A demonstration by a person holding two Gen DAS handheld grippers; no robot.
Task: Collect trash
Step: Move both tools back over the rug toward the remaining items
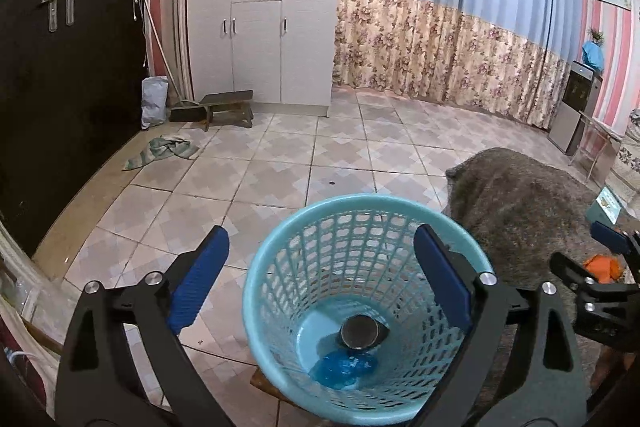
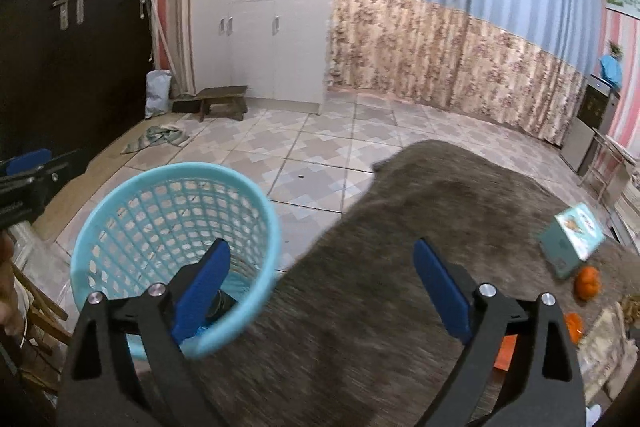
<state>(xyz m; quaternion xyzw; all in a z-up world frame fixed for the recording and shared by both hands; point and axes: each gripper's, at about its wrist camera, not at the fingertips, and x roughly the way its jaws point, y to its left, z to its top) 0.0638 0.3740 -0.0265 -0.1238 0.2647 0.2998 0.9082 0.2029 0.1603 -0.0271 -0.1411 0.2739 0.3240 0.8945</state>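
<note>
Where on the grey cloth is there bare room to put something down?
The wide stretch of grey cloth between the blue basket and the teal box is bare, out to its far edge by the floor tiles. The right end is crowded: the box, orange peel and other scraps sit close together there.

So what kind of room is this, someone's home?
Probably a lived-in home room: floor-length curtains, a white cabinet piled with household items, a tiled floor and a blue wastebasket.
</note>
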